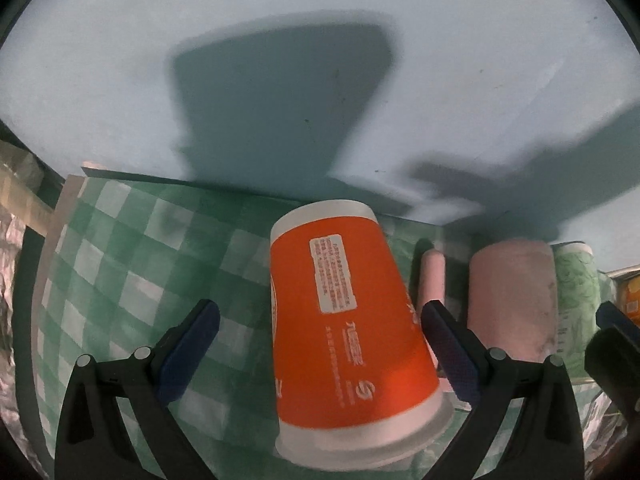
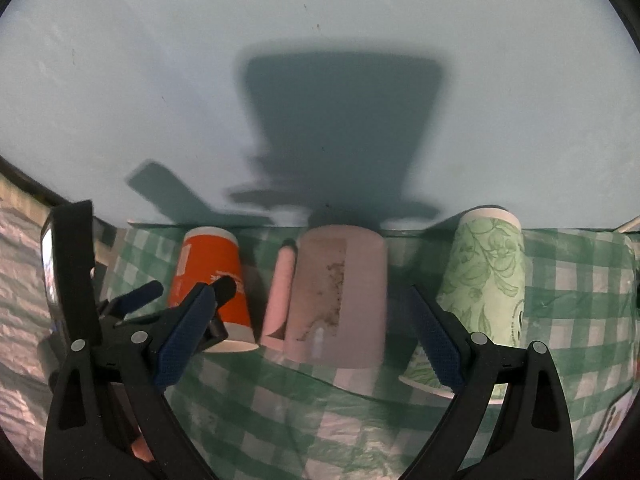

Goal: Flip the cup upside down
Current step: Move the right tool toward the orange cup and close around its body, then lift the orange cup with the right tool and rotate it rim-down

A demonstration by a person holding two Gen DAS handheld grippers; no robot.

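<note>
An orange paper cup (image 1: 344, 320) stands upside down on the green checked cloth (image 1: 120, 272), rim down. My left gripper (image 1: 320, 312) is open, its blue pads on either side of the cup, apart from it. In the right wrist view the same orange cup (image 2: 208, 280) is at the left with the left gripper's fingers (image 2: 140, 296) around it. A pink mug (image 2: 336, 296) stands upside down between the open pads of my right gripper (image 2: 312, 300), its handle to the left. A green floral paper cup (image 2: 480, 292) stands upside down at the right.
A pale blue wall (image 1: 320, 60) rises just behind the cups. The pink mug (image 1: 512, 300) and the green floral cup (image 1: 576, 300) stand to the right in the left wrist view. Crinkled foil (image 2: 20, 280) lies left of the cloth.
</note>
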